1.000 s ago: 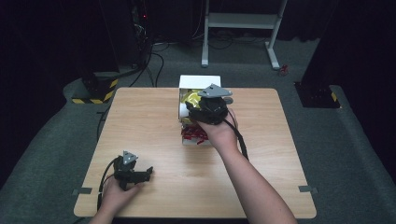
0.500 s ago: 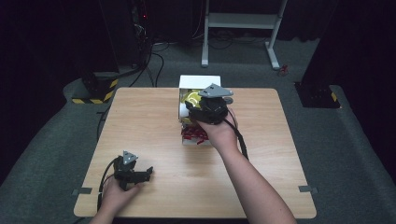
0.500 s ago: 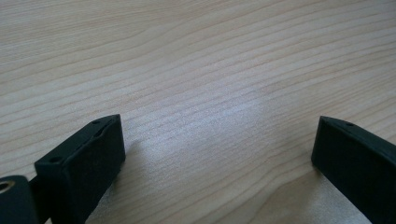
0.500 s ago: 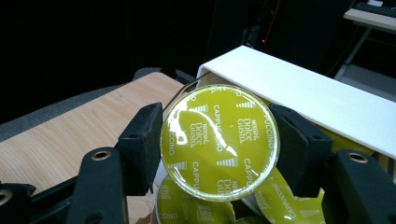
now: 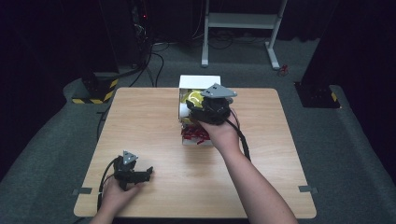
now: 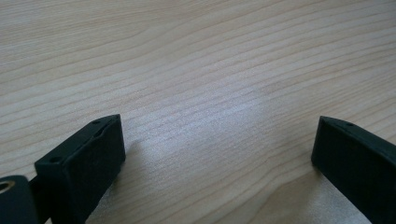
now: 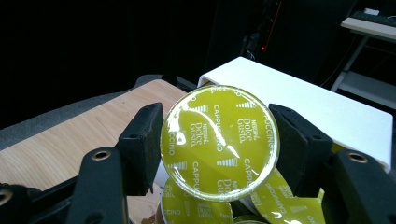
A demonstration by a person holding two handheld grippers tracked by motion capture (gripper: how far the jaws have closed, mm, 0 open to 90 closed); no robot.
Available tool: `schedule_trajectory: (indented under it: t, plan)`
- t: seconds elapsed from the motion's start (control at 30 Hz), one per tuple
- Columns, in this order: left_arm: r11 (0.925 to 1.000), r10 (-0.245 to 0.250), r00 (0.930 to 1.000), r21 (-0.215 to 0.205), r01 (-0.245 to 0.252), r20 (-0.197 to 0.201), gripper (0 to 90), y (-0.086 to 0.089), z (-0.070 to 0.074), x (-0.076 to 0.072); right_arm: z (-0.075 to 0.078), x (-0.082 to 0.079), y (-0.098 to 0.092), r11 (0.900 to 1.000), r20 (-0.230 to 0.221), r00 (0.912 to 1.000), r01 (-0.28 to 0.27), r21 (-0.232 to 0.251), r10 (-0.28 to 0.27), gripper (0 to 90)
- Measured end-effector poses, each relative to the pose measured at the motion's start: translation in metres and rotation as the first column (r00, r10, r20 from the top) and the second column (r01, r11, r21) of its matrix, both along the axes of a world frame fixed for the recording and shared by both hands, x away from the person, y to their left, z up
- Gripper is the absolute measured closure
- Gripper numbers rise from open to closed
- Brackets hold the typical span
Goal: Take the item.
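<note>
The coffee capsule [image 7: 219, 142], a yellow-green pod with a foil lid, is clamped between the jaws of the right gripper [image 7: 219, 144], held just above the open white box [image 7: 327, 112] at the far middle of the table [image 5: 154, 107].

At the left of the high view, the left gripper [image 5: 140, 174] rests low at the near edge of the table, well apart from the box. In the left gripper view its jaws stand wide with only bare wood grain between them, so it holds nothing.

Toward the middle, the right gripper [image 5: 198, 103] reaches over the box [image 5: 200, 82], its pads pressing the capsule's rim on both sides. Below it more capsules [image 7: 196, 207] of the same colour lie in the box, though how many is hard to tell, since the held one covers most of them. Something red [image 5: 194, 135] lies at the box's near side; it may be packing or wrappers.

As a judgement, one capsule is gripped and partly lifted out of the box; carrying it clear and setting it down are left to do.
</note>
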State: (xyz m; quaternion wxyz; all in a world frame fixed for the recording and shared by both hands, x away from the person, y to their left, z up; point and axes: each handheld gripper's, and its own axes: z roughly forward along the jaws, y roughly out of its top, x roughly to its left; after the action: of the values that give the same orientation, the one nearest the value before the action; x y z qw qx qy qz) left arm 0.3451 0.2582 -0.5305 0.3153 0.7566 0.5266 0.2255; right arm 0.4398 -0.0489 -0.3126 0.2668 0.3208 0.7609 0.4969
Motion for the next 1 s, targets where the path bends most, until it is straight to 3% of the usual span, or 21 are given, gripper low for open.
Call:
schedule_trajectory:
  t: [0.63,1.0]
  plan:
    - [1.0000,-0.002,1.0000,-0.001,0.002,-0.002,3.2,0.000,0.000,0.000,0.004,-0.017,-0.013,1.000,0.024,0.9996,-0.015,0.018,0.014,38.7]
    - [0.9998,0.018,0.9998,-0.001,-0.018,-0.007,0.7,0.000,0.000,0.002,0.002,-0.036,-0.026,0.999,0.040,0.9986,-0.036,0.038,0.034,38.7]
